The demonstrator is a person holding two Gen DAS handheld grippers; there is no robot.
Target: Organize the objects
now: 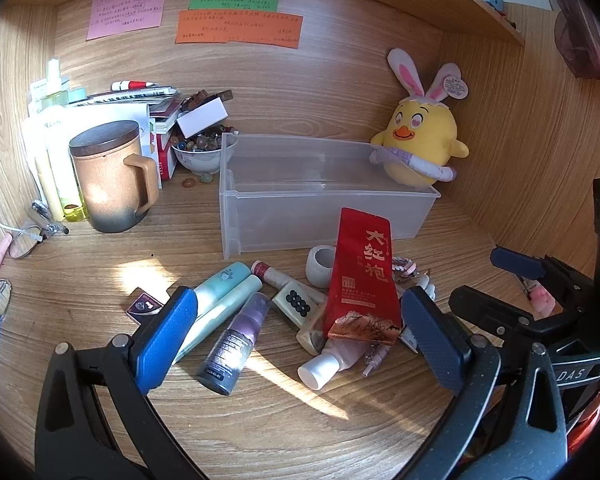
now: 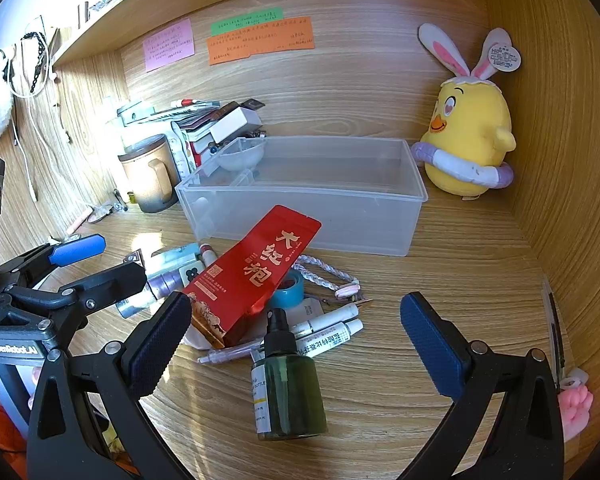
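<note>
Wooden desk (image 2: pixel 460 280), red tea pouch (image 2: pixel 252 272) leaning diagonally toward clear bin (image 2: pixel 300 192), left gripper (image 1: pixel 296 332) and right gripper (image 2: pixel 296 344) both spread wide

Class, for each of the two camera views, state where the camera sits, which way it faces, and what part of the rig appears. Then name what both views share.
Left wrist: sits on the left gripper, facing the clear bin; the right gripper shows at right.
Right wrist: sits on the right gripper, facing the green spray bottle; the left gripper shows at left.
Shared: red tea pouch, clear bin, yellow chick plush.
</note>
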